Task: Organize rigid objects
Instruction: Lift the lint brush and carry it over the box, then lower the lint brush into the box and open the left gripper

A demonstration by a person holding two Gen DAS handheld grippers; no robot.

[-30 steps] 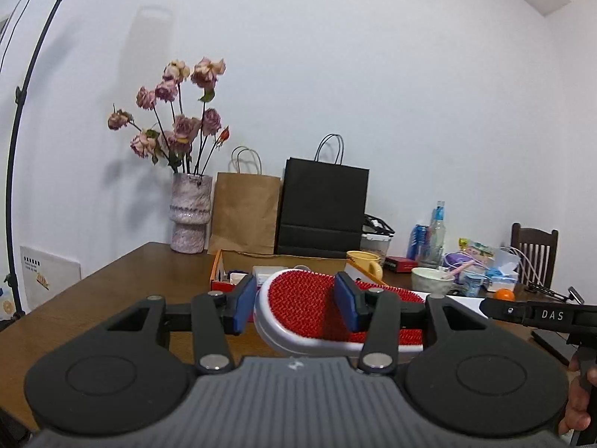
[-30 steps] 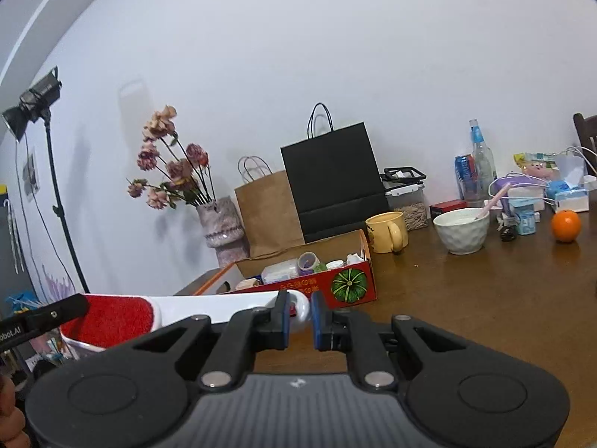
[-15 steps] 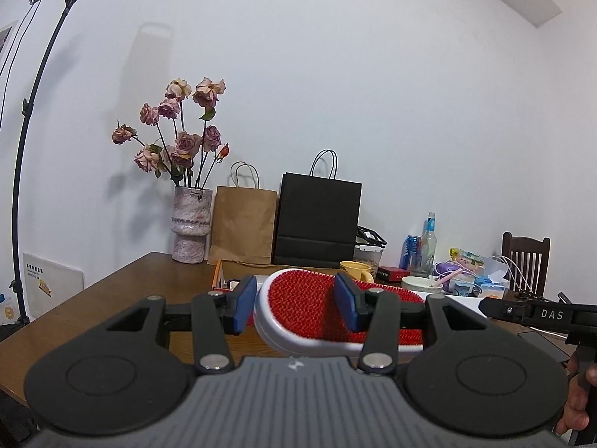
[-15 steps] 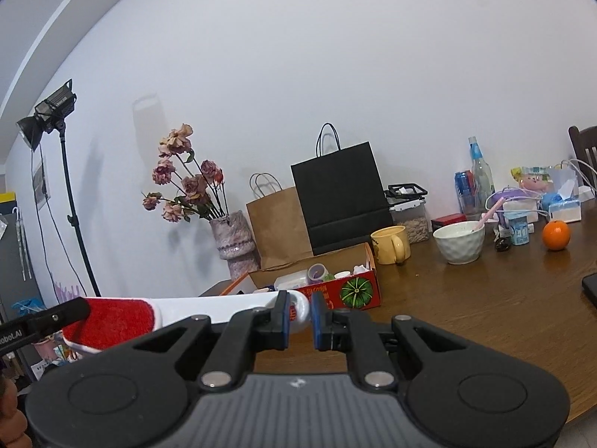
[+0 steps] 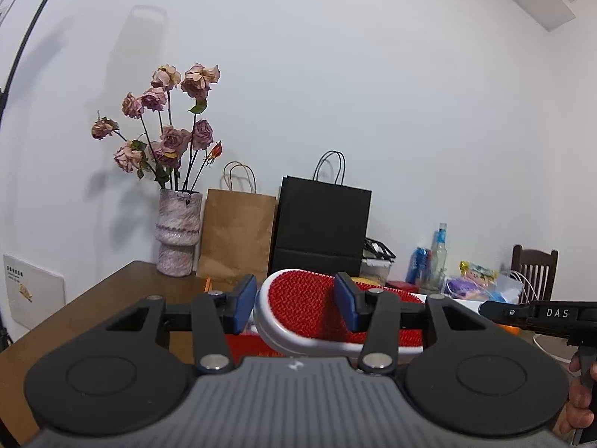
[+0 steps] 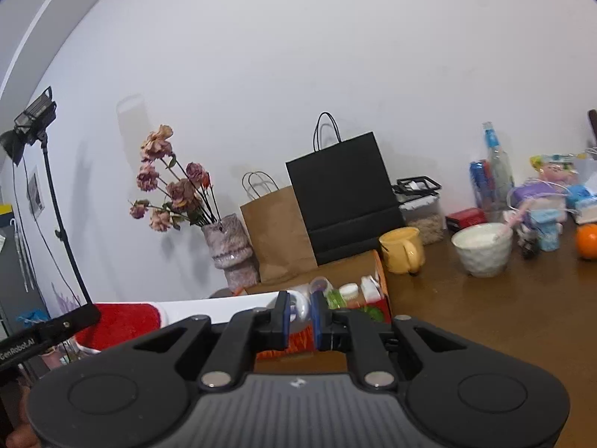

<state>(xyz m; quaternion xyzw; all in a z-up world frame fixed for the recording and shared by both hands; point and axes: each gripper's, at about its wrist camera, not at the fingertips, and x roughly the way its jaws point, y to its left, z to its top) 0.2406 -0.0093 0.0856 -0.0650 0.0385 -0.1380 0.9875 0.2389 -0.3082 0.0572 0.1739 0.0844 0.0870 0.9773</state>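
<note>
A white brush with a red bristle pad [image 5: 306, 308] is held in the air between both grippers. My left gripper [image 5: 294, 308] is shut on its red head. My right gripper [image 6: 300, 315] is shut on the ring end of its white handle [image 6: 298, 308]; the red head shows at left in the right wrist view [image 6: 119, 323]. Just beyond and below stands an open cardboard box with a red front [image 6: 373, 298], holding several small bottles and jars.
On the wooden table [image 6: 485, 317] stand a vase of dried roses [image 5: 179, 231], a brown paper bag [image 5: 237, 235], a black paper bag [image 5: 321, 227], a yellow mug [image 6: 403, 250], a white bowl [image 6: 483, 248], an orange [image 6: 587, 240], and bottles and packets at far right. A chair [image 5: 535, 274] stands beyond.
Both grippers moved forward and a little lower towards the box with the brush between them. The grips have not changed.
</note>
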